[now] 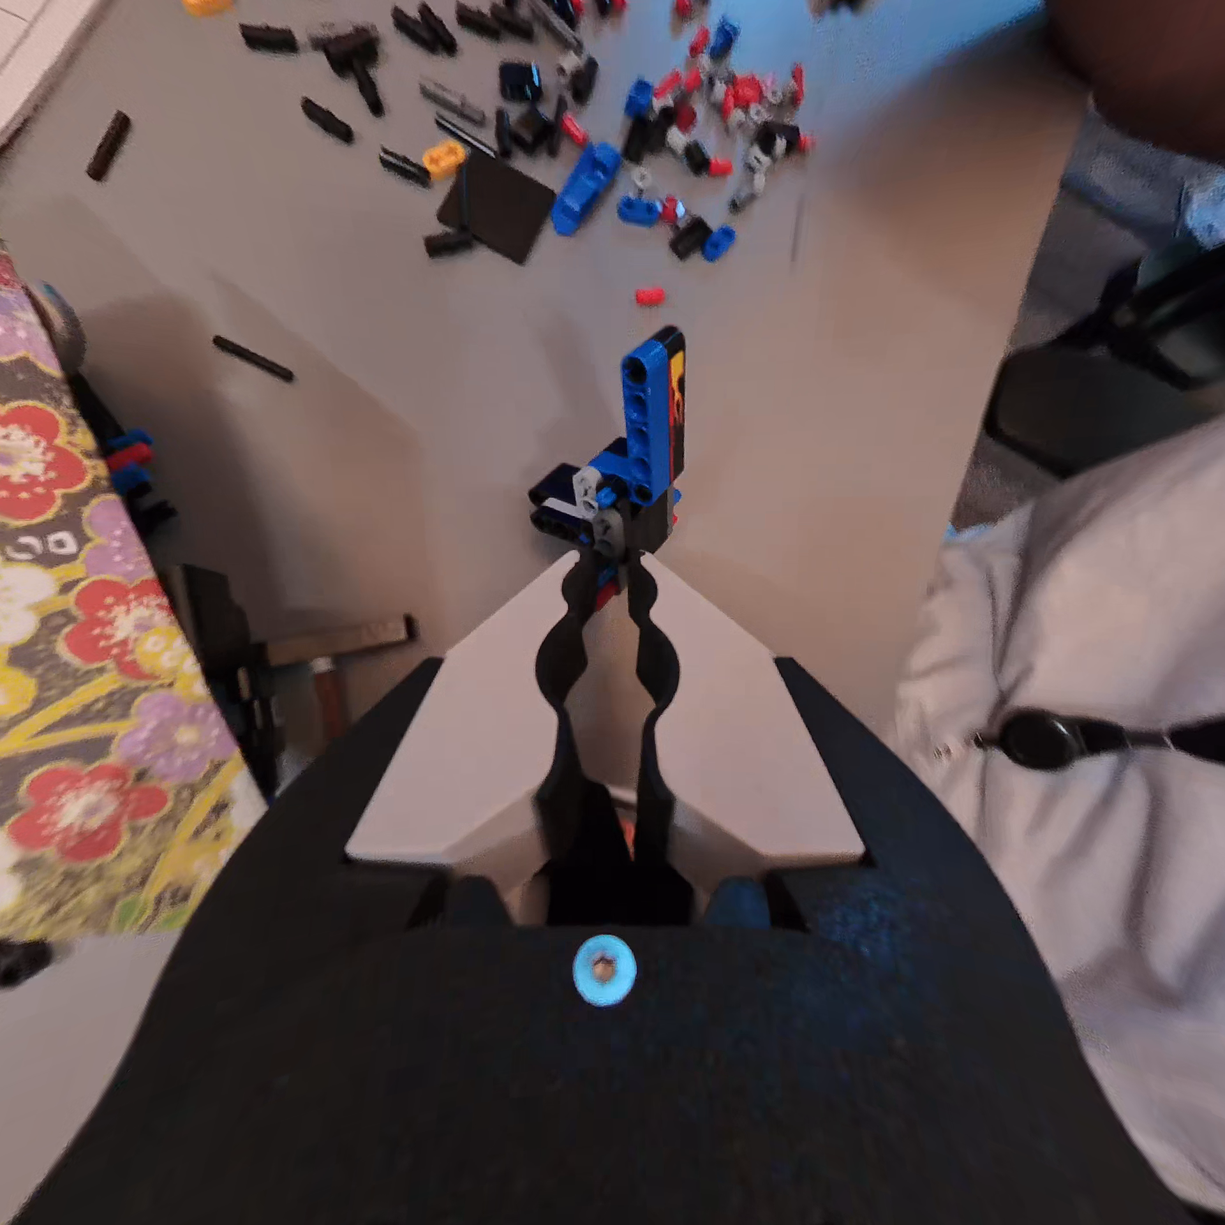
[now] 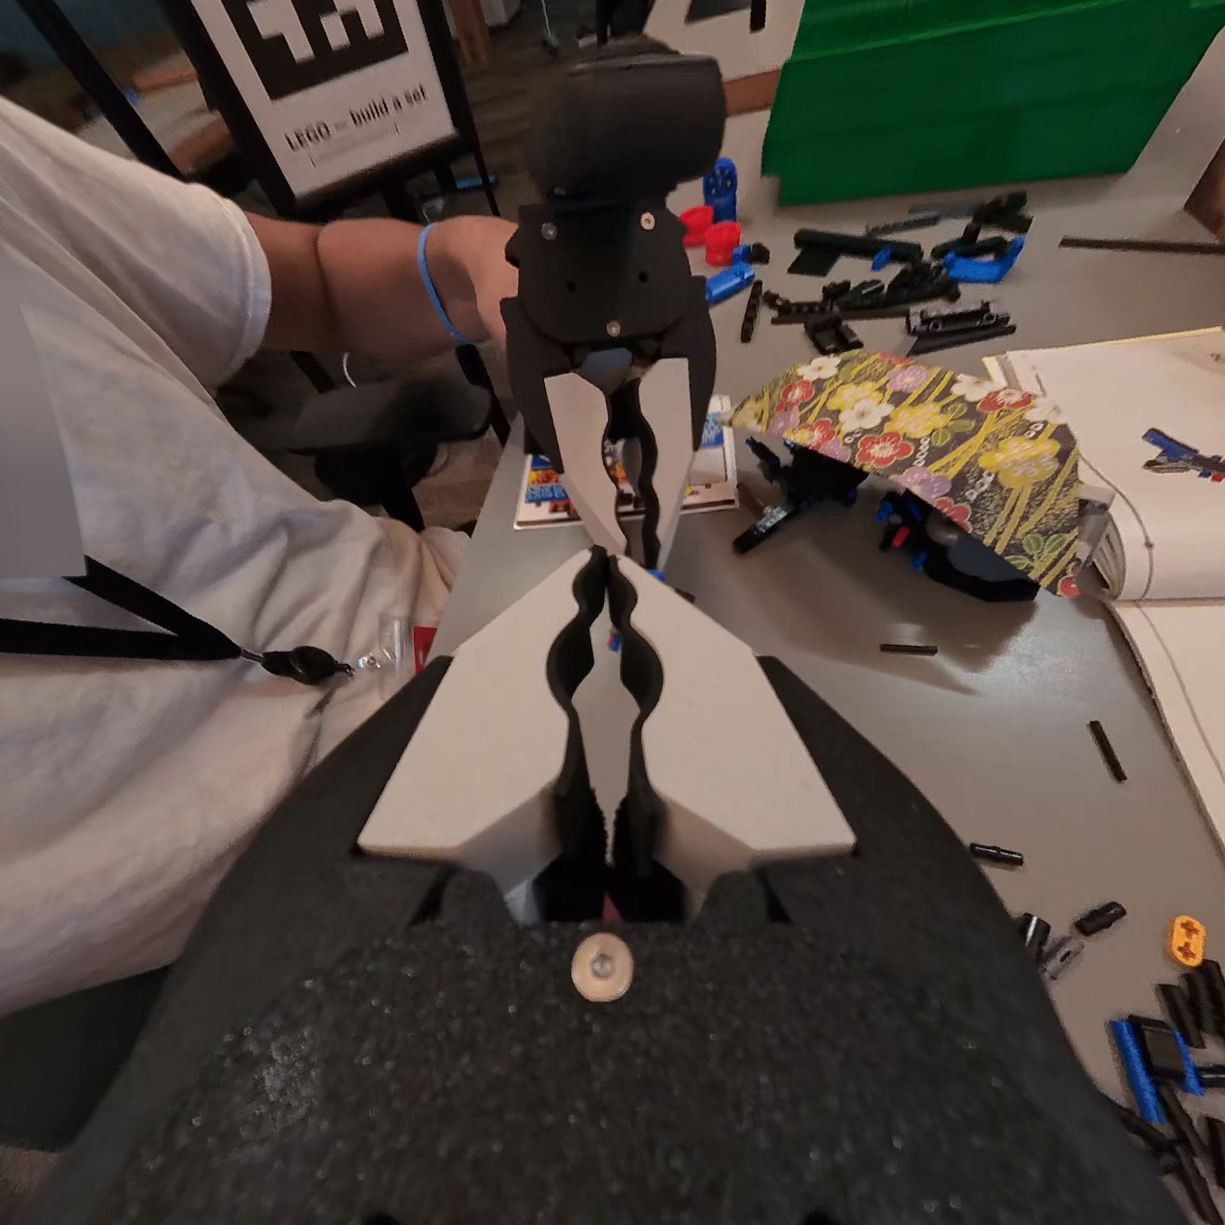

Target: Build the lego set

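Observation:
In the left wrist view my left gripper [image 1: 606,563] is shut on a small lego sub-assembly [image 1: 610,504] of black, grey and blue parts. It holds the assembly above the grey table [image 1: 398,298]. A blue beam [image 1: 653,411] with a flame sticker rises from it. In the right wrist view my right gripper [image 2: 606,563] is shut, with nothing visible between its tips. The left gripper [image 2: 638,550] points down just beyond those tips. Only blue bits of the assembly [image 2: 656,575] show there; the rest is hidden behind my fingers.
Loose red, blue and black parts [image 1: 663,132] lie at the table's far side, with a red pin [image 1: 649,295] and black axle [image 1: 252,358] nearer. A floral cloth [image 2: 928,451] covers a part-built model [image 2: 815,484]. An open booklet [image 2: 1127,411] lies right. A person's torso [image 1: 1060,663] is close.

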Available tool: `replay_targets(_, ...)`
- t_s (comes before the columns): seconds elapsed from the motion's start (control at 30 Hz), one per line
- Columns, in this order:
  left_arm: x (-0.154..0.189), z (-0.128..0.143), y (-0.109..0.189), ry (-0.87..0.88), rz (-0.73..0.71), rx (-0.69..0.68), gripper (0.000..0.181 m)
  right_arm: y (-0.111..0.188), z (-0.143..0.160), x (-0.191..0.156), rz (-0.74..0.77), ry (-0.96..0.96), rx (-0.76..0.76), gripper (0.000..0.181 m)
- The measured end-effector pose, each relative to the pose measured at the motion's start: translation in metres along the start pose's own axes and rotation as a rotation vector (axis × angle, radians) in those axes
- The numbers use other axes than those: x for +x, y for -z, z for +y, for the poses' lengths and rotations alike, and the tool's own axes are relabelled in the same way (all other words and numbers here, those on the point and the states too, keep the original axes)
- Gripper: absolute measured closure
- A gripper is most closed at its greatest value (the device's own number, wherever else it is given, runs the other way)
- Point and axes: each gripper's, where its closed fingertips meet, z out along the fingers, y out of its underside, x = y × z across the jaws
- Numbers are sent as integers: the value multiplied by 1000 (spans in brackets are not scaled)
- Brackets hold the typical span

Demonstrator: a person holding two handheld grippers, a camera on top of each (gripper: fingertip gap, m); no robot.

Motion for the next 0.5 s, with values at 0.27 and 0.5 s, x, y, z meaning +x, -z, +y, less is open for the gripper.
replay_targets(0.27,-14,48,51,-106,-170,-493,175,-2,3,5,7,-18,0,181)
replay_targets(0.5,-24,50,53,-438,-392,-784,175,-4,10,13,62,34,-33,181)
